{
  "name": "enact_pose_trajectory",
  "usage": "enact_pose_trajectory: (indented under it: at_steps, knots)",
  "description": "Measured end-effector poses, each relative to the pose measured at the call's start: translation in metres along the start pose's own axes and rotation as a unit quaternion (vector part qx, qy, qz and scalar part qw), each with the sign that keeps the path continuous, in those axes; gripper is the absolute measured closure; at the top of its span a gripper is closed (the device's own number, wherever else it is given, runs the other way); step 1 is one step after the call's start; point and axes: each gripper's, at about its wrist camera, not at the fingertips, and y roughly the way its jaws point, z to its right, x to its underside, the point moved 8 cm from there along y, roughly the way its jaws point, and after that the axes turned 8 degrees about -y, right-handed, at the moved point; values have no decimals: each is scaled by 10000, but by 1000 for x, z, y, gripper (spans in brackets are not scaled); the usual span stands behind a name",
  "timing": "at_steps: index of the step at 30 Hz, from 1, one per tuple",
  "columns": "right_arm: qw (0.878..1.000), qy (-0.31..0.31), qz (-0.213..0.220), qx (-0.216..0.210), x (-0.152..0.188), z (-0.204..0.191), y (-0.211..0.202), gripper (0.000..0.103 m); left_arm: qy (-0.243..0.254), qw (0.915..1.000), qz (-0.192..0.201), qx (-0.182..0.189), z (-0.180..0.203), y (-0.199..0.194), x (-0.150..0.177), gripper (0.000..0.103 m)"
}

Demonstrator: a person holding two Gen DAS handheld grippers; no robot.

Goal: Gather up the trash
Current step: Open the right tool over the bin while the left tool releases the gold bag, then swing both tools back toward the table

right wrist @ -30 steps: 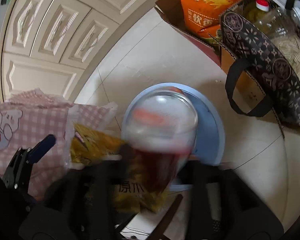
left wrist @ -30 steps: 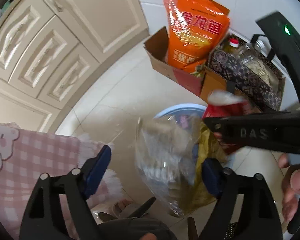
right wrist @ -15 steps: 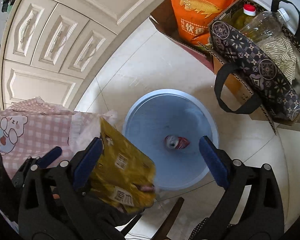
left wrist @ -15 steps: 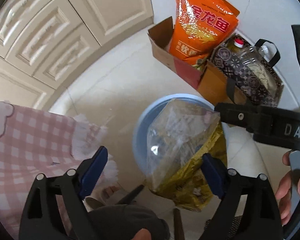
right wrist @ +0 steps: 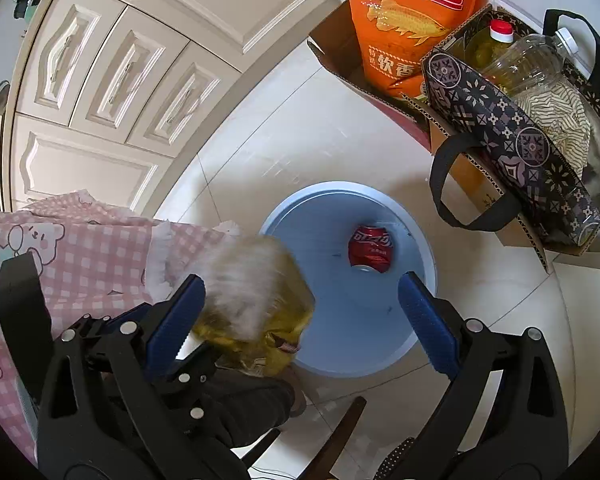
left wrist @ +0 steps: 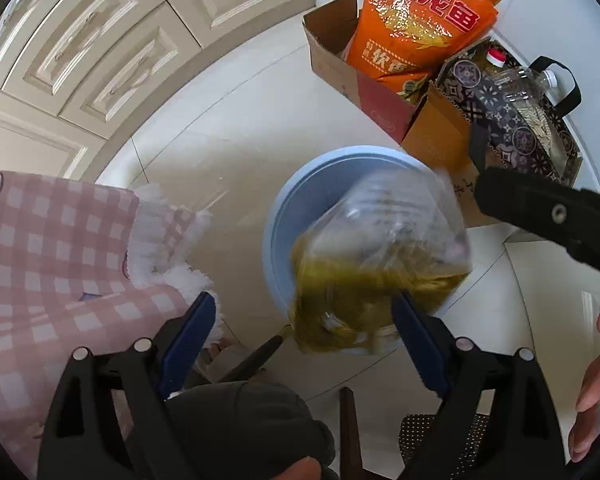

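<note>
A tiled floor is seen from above, with cream cabinets along its far edge. A pink checked cloth with a white frilled hem is draped at the left. At the top right, a cardboard box is stood on the floor with an orange bag upright in it, and just beside it a dark patterned tote bag holding bottles is set against a second box.

A round blue bin is placed on the floor in the middle. A red soda can is lain on its bottom.

A crumpled yellow-and-clear plastic wrapper is blurred above the bin's near rim; in the left wrist view it is seen between the blue pads but gripped by neither, and whether it touches the rim cannot be told.

The left gripper is pointed down over the bin with its fingers spread wide and nothing clamped. The right gripper is likewise held wide apart and empty, the can showing between its fingers far below. A bare hand is glimpsed at the right edge of the left wrist view.
</note>
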Motion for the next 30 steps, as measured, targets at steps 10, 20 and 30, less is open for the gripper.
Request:
enact_pose_trajectory:
  at_steps: [10, 20, 30]
  knots:
    - [9999, 2, 82, 78, 9, 2, -10, 8, 62, 9999, 131, -9, 3, -8, 4, 15]
    - [9959, -221, 871, 84, -3, -39, -90, 8, -251, 9900, 1364, 273, 2, -125, 0, 15]
    - [9728, -898, 2132, -90, -16, -141, -227, 6, -497, 9522, 2962, 556, -25, -296, 33, 15]
